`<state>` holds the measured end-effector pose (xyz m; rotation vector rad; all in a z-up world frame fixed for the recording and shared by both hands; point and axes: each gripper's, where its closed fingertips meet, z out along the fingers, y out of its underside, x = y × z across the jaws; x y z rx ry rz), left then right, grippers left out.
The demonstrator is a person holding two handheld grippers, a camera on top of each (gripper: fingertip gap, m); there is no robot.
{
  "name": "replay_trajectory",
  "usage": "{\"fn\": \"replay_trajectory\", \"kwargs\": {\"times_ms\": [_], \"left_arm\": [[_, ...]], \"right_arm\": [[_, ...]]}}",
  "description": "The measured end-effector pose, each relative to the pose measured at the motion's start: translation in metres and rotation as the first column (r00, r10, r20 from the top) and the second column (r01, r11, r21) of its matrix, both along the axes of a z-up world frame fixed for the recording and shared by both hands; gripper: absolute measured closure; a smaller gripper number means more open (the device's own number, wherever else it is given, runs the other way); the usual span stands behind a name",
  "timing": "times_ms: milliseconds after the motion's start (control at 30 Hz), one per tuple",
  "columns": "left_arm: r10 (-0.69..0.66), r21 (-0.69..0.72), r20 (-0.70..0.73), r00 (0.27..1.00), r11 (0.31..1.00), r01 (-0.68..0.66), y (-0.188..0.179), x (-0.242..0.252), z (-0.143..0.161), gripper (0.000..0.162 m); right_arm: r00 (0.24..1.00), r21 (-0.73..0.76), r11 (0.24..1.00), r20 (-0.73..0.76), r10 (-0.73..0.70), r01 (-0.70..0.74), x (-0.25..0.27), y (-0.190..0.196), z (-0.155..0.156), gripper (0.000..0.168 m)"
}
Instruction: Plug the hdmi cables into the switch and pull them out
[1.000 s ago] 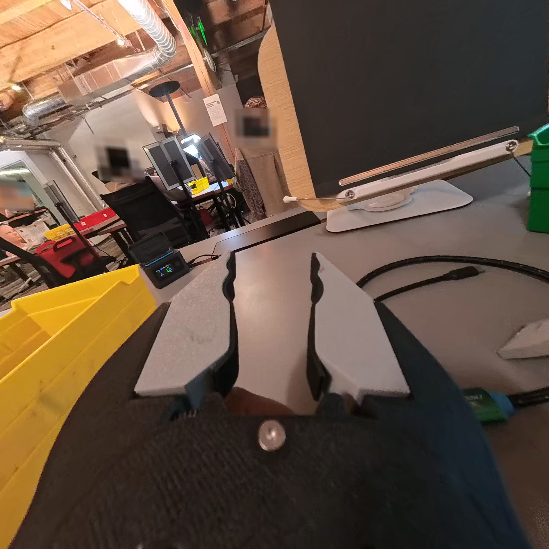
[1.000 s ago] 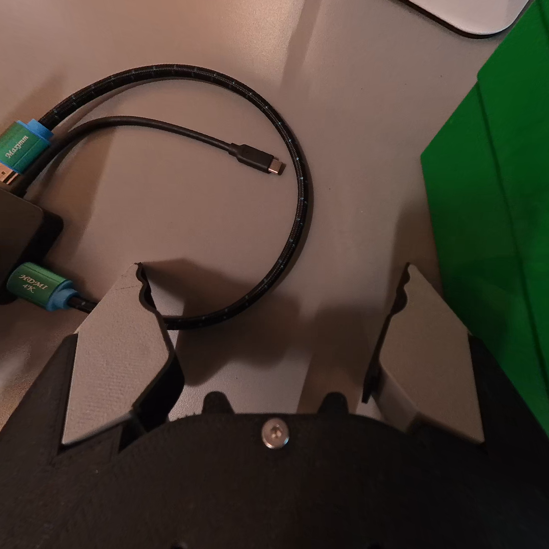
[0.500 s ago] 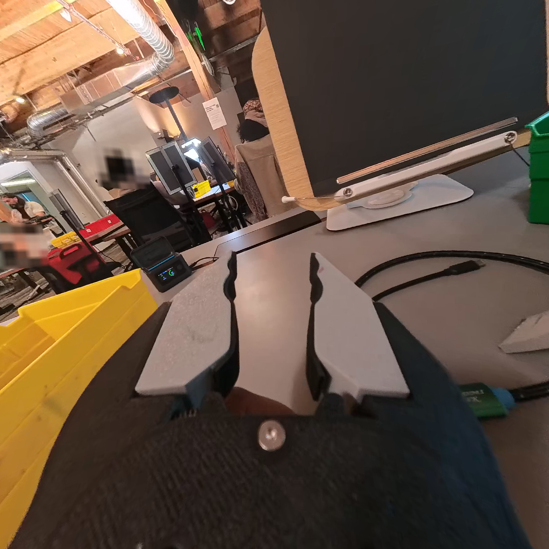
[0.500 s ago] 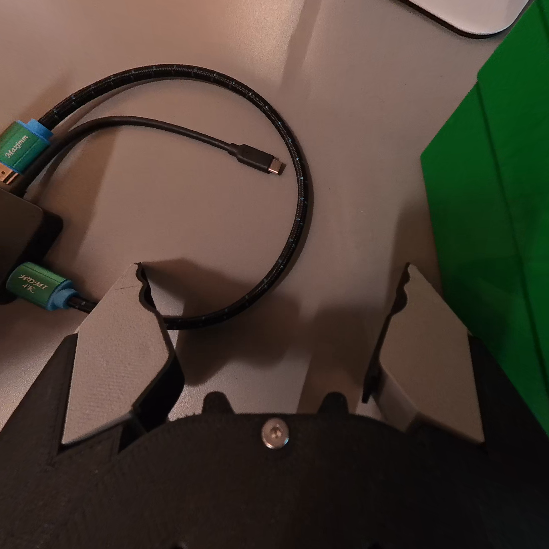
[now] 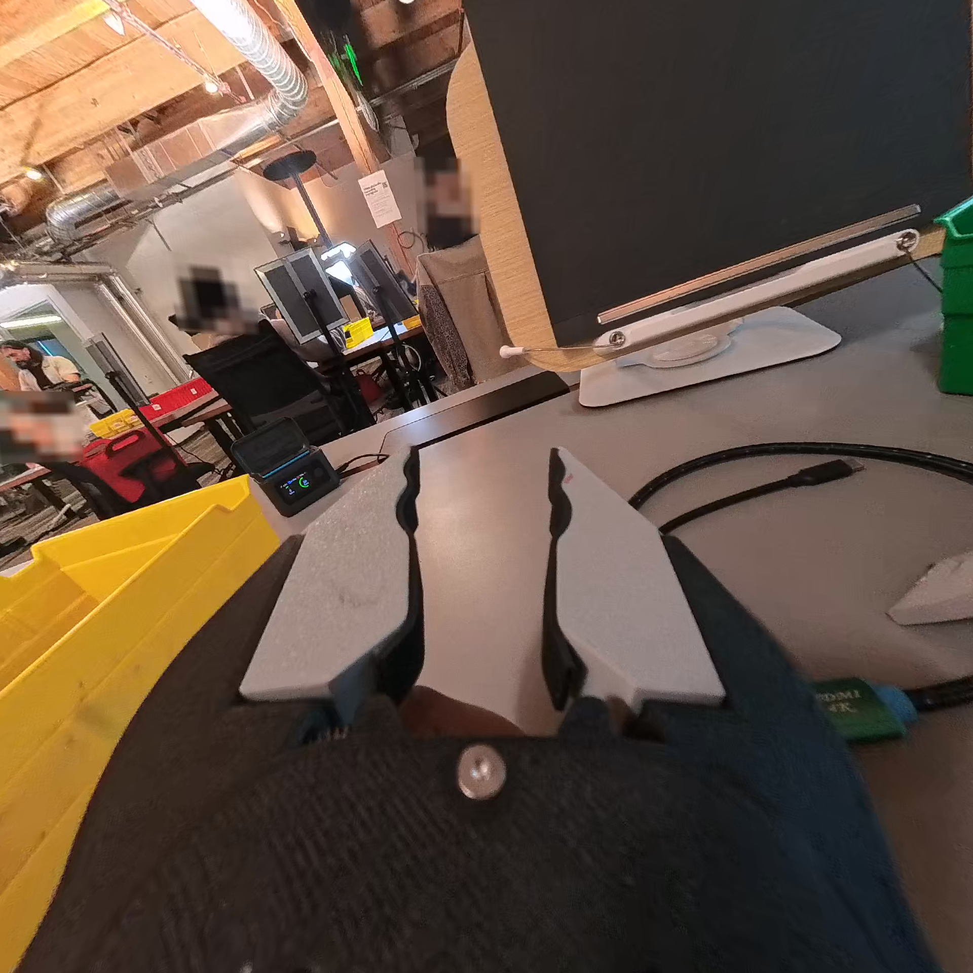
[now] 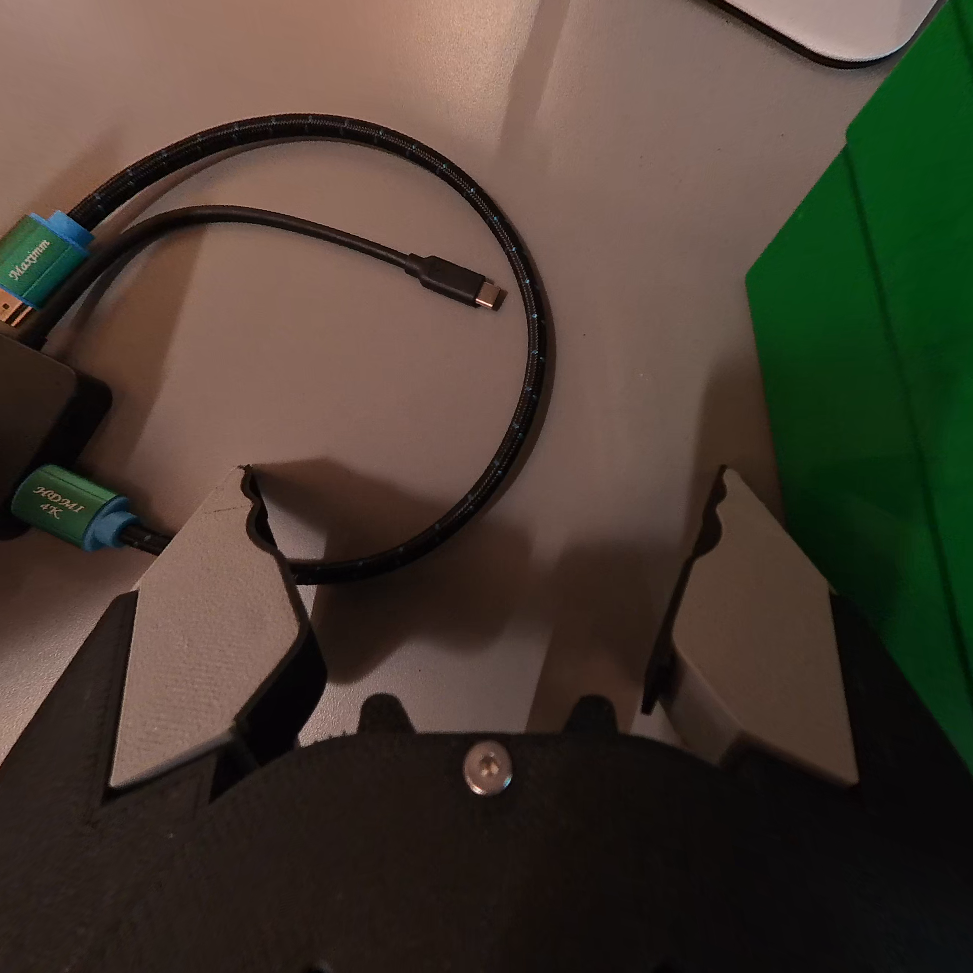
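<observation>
HDMI cable [image 6: 532,337], braided black, curves in a half loop across the grey surface [image 6: 368,79] from ten o'clock round to seven in the right wrist view, both green plugs [image 6: 63,505] at the dark switch [image 6: 37,405] at nine o'clock. Right tongs [image 6: 484,474] stand wide and empty above the loop, a green bin [image 6: 869,368] at three o'clock. Left tongs [image 5: 482,458] are narrowly parted, holding nothing, a yellow bin [image 5: 105,605] at nine o'clock. A thin USB-C lead [image 6: 453,276] lies inside the loop.
</observation>
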<state>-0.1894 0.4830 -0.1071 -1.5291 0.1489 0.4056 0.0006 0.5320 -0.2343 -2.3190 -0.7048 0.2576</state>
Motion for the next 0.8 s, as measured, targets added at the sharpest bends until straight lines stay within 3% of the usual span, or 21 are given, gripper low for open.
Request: {"fn": "replay_trajectory", "kwargs": {"times_ms": [533, 700, 733, 800], "left_arm": [[0.009, 0.015, 0.019, 1.000, 1.000, -0.010, 0.000, -0.004, 0.002, 0.116], [-0.036, 0.048, 0.105, 0.994, 0.998, 0.031, -0.001, -0.003, 0.007, 0.116], [-0.037, 0.047, 0.118, 0.992, 0.998, 0.032, 0.000, -0.006, 0.007, 0.115], [-0.041, 0.049, 0.104, 0.994, 0.998, 0.036, 0.006, -0.011, 0.012, 0.111]], "right_arm": [[1.000, 0.000, 1.000, 0.000, -0.001, 0.001, 0.000, -0.001, 0.000, 0.011], [1.000, -0.015, 1.000, 0.007, 0.026, -0.025, -0.001, -0.001, 0.000, 0.012], [0.999, -0.035, 0.999, 0.016, 0.041, -0.041, -0.002, -0.001, 0.001, 0.017], [0.999, 0.034, 0.999, 0.035, 0.018, -0.020, -0.002, 0.010, 0.016, 0.061]]}}
